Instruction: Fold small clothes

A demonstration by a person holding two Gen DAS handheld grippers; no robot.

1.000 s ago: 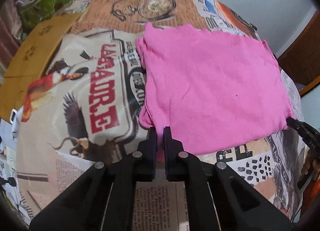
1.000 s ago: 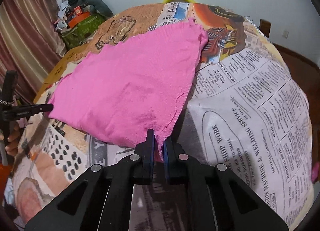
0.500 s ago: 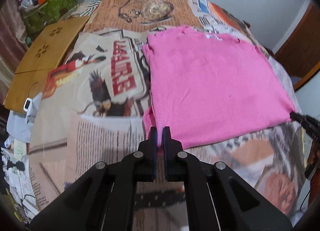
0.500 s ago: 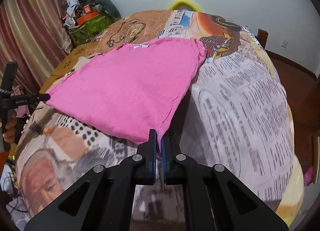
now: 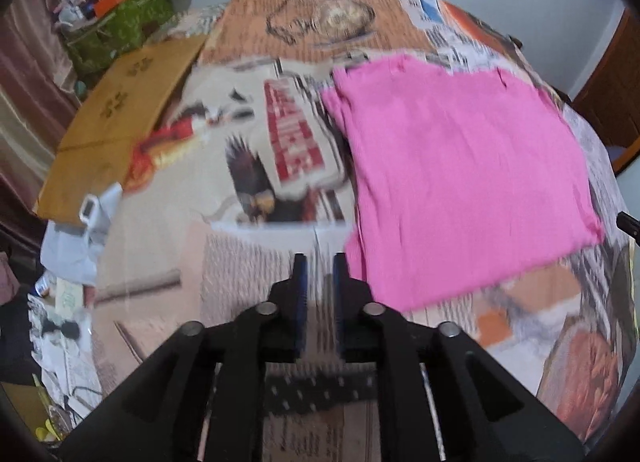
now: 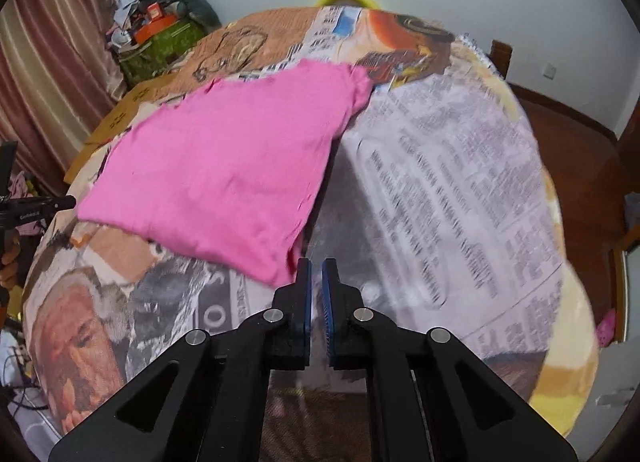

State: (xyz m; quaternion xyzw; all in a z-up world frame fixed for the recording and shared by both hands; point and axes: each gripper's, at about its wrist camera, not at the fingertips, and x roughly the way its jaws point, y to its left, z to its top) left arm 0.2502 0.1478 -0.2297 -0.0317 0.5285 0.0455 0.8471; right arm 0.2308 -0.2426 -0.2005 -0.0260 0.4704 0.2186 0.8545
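On the left, our left tongs (image 5: 319, 262) now stand spread apart with nothing between them, hanging above the printed cloth that covers the worktop (image 5: 248, 262). A moment ago they were pressed together on the near left corner of the pink garment (image 5: 460, 181); that corner is now free and lies just to their right.

The pink garment itself rests flat on the worktop as a rough rectangle, between the two tongs, its far edge toward the wall. Both views are blurred by motion.

On the right, our right tongs (image 6: 316, 264) show a narrow gap between their blue-lined fingers (image 6: 306, 294), and the garment's near right corner sits just to their left, no longer pinched as it was half a second ago.

We judge that both corners have just been released, so the garment is laid out smooth and ready for a fresh grasp to begin the next fold.
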